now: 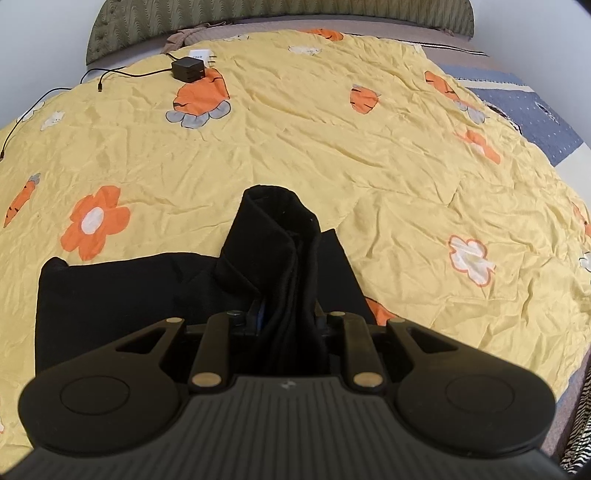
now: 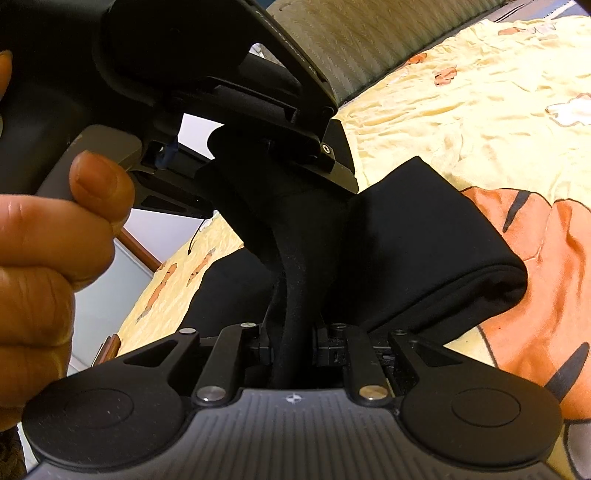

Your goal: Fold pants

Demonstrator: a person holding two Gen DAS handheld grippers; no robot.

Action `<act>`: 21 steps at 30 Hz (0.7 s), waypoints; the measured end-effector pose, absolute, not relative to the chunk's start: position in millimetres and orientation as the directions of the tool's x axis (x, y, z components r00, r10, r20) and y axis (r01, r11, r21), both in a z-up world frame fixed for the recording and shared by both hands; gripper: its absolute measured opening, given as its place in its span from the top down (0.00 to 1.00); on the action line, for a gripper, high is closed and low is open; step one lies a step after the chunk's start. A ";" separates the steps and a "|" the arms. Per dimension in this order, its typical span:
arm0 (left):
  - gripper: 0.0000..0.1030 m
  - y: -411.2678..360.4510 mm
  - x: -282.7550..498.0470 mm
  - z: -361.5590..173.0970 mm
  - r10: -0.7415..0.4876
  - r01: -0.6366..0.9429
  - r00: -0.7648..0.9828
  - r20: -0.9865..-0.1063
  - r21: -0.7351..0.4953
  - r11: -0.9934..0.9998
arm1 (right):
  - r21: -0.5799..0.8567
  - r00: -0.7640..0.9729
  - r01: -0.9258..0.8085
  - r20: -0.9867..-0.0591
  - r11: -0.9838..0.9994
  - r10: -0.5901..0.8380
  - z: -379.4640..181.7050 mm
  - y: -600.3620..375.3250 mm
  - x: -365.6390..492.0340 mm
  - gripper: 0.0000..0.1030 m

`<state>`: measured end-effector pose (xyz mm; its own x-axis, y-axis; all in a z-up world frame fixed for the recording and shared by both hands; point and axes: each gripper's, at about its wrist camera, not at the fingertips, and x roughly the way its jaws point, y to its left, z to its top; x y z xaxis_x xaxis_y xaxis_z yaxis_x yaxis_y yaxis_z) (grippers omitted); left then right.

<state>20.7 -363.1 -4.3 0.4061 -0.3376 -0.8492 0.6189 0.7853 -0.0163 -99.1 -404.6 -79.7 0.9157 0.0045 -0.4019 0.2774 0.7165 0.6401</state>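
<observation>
The black pants (image 1: 122,291) lie on a yellow flowered bedspread (image 1: 295,140). My left gripper (image 1: 286,321) is shut on a bunched fold of the pants, which rises between its jaws and stands up ahead of it. My right gripper (image 2: 293,343) is shut on another bunch of the black pants (image 2: 417,236), with folded cloth hanging to its right. In the right wrist view the left gripper's body (image 2: 221,74) and the hand holding it (image 2: 55,229) are close above and to the left.
A black charger box (image 1: 187,69) with cables lies at the far left of the bedspread. A green headboard (image 1: 258,14) stands behind. A blue patterned sheet (image 1: 528,110) shows at the right edge of the bed.
</observation>
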 end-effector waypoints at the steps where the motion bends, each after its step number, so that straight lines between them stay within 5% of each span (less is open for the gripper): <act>1: 0.82 -364.7 20.4 -4.7 -0.338 0.622 0.405 -0.850 -0.015 0.783 | 0.642 0.916 0.279 -0.401 0.714 0.003 -79.6 -406.0 -99.7 0.85; 5: 0.81 -371.1 17.4 -4.9 -0.350 0.640 0.404 -0.845 -0.013 0.769 | 0.642 0.916 0.286 -0.401 0.711 -0.006 -80.0 -409.8 -101.1 0.85; 9: 0.63 -376.5 12.2 -3.6 -0.400 0.687 0.374 -0.837 -0.039 0.725 | 0.654 0.915 0.287 -0.403 0.700 0.001 -81.8 -402.1 -102.3 0.84; 16: 0.55 -369.3 3.9 23.3 -0.483 0.692 0.407 -0.775 -0.084 0.717 | 0.682 0.910 0.291 -0.414 0.671 0.027 -80.3 -405.7 -105.4 0.81; 21: 0.36 -345.3 12.8 44.8 -0.498 0.660 0.452 -0.740 -0.098 0.745 | 0.704 0.903 0.300 -0.427 0.644 0.045 -77.6 -413.6 -113.7 0.79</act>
<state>12.8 -345.3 44.8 0.4524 -0.4983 -0.7396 0.6604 0.7446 -0.0977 -113.7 -413.6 -77.6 0.9032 0.0451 -0.4269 0.3004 0.6440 0.7036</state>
